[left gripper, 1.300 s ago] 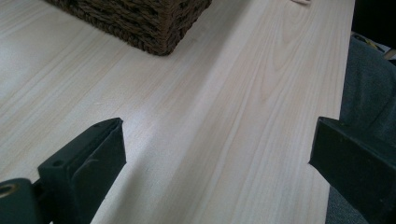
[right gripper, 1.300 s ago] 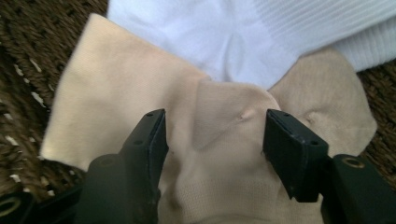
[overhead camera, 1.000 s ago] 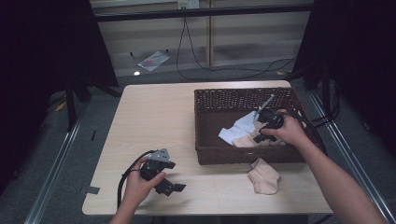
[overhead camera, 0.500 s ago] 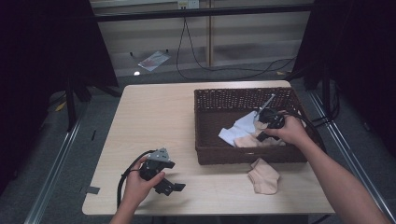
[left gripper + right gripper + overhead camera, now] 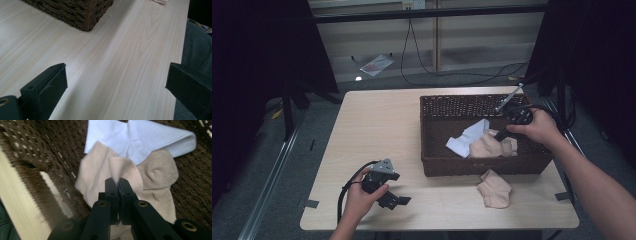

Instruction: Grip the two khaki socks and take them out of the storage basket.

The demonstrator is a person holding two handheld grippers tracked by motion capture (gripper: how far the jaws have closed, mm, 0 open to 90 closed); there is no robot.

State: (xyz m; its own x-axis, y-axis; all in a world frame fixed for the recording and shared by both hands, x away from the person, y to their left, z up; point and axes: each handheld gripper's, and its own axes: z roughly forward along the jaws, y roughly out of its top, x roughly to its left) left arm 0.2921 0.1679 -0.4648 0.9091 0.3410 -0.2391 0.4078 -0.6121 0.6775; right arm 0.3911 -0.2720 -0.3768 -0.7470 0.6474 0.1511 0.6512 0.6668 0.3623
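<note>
Our right hand-held gripper [image 5: 117,185] pinches a fold of the beige sock [image 5: 100,177] lying in the basket [image 5: 432,145], directly beneath it, while the left hand-held gripper [image 5: 393,200], jaws spread, rests far off on the tabletop [image 5: 377,125].

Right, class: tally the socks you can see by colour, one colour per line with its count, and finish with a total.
Beige socks: 2, one in the basket pinched by the right gripper (beige sock in basket) and one on the table in front of the basket (beige sock on table).
White socks: 1, the white sock in the basket.
Total: 3 socks.
</note>
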